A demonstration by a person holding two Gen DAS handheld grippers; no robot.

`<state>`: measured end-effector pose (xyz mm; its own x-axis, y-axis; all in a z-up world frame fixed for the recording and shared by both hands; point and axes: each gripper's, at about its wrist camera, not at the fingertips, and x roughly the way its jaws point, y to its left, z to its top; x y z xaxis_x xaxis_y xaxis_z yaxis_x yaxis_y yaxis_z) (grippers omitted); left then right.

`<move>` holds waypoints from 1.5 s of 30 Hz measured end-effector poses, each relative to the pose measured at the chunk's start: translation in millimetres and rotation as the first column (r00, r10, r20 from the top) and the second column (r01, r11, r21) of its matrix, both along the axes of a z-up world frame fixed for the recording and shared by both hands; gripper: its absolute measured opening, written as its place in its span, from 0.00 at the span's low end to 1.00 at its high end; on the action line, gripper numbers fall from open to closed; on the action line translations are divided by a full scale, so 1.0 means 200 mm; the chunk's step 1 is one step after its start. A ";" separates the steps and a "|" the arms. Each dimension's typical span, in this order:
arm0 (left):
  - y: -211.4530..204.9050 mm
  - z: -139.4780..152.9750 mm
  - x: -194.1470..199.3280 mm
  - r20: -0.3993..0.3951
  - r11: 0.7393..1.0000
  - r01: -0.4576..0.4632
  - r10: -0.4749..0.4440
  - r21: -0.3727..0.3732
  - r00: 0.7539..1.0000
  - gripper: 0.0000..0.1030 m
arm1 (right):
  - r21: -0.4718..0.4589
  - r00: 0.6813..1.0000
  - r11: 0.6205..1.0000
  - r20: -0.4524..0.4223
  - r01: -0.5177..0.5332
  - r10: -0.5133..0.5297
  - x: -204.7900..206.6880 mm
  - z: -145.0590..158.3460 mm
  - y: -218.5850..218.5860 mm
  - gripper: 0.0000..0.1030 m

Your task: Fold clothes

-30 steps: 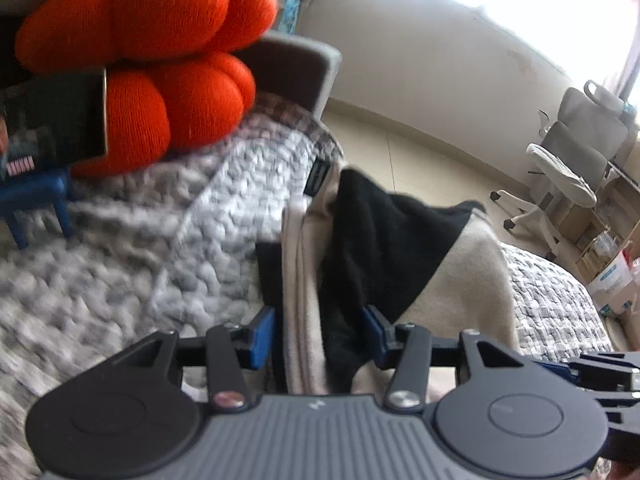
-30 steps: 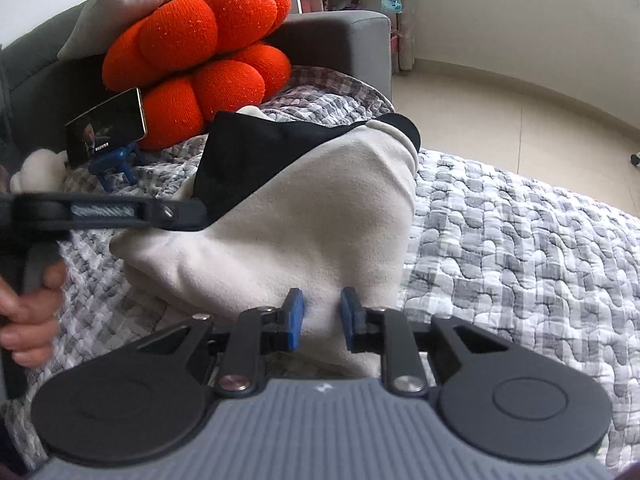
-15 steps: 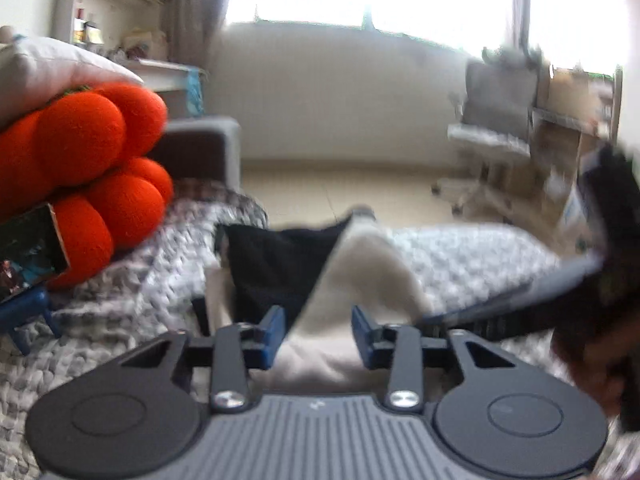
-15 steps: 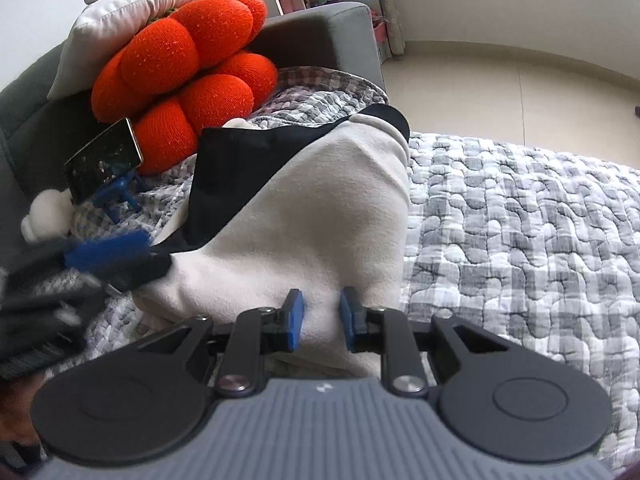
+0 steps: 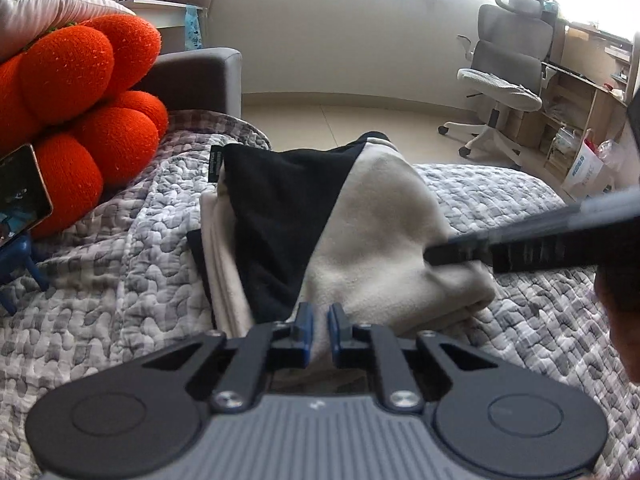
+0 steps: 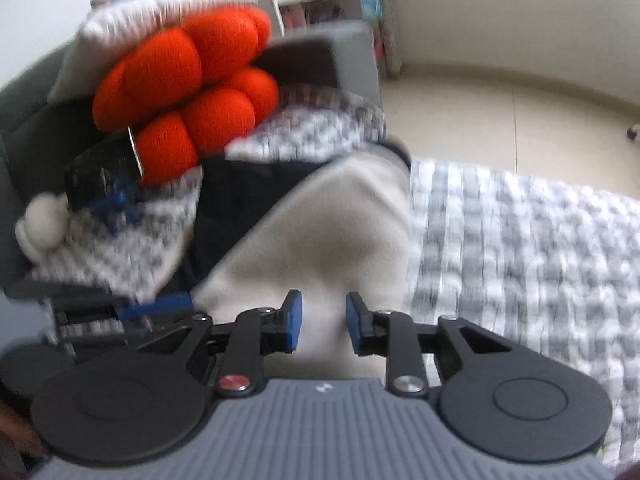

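A folded cream and black garment (image 5: 360, 216) lies on the grey quilted cover (image 5: 120, 272). It also shows in the right wrist view (image 6: 332, 240). My left gripper (image 5: 319, 334) is at the garment's near edge, its blue pads nearly together with cream cloth between them. My right gripper (image 6: 323, 322) is open over the garment's near cream edge. In the left wrist view the right gripper's finger shows as a dark blurred bar (image 5: 520, 248) against the garment's right side. The right wrist view is blurred by motion.
An orange segmented cushion (image 5: 80, 92) and a phone on a blue stand (image 5: 16, 200) sit at the left against the grey sofa arm (image 5: 200, 80). An office chair (image 5: 504, 68) and shelves stand on the tiled floor beyond.
My left gripper has shut from open onto the garment's near edge. My right gripper has opened and let go of the cream cloth, and is moving.
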<state>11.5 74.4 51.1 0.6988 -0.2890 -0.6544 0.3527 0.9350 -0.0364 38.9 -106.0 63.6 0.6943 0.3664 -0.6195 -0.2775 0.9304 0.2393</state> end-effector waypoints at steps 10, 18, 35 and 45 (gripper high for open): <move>0.00 0.00 0.00 0.006 1.000 0.018 -0.018 0.009 1.000 0.11 | 0.140 0.983 0.978 0.076 0.155 -0.167 0.29 -0.06 0.03 0.26; 0.05 0.04 0.02 -0.001 0.997 0.023 -0.023 -0.070 1.000 0.11 | 0.196 0.980 0.961 0.013 0.194 -0.200 0.40 -0.17 0.02 0.21; 0.12 0.00 0.55 -0.067 0.924 -0.321 0.314 -0.209 0.947 0.05 | 0.237 0.976 0.949 0.001 0.210 -0.216 0.37 -0.16 -0.01 0.21; 0.13 -0.02 0.54 -0.096 0.910 -0.371 0.359 -0.187 0.928 0.03 | 0.155 0.979 0.970 0.047 0.187 -0.196 0.31 -0.06 0.05 0.30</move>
<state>119.4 99.8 46.4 0.7427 -0.1490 -0.6529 -0.0203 0.9695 -0.2444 101.7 -95.2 50.8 0.7954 0.3074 -0.5223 -0.1157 0.9230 0.3671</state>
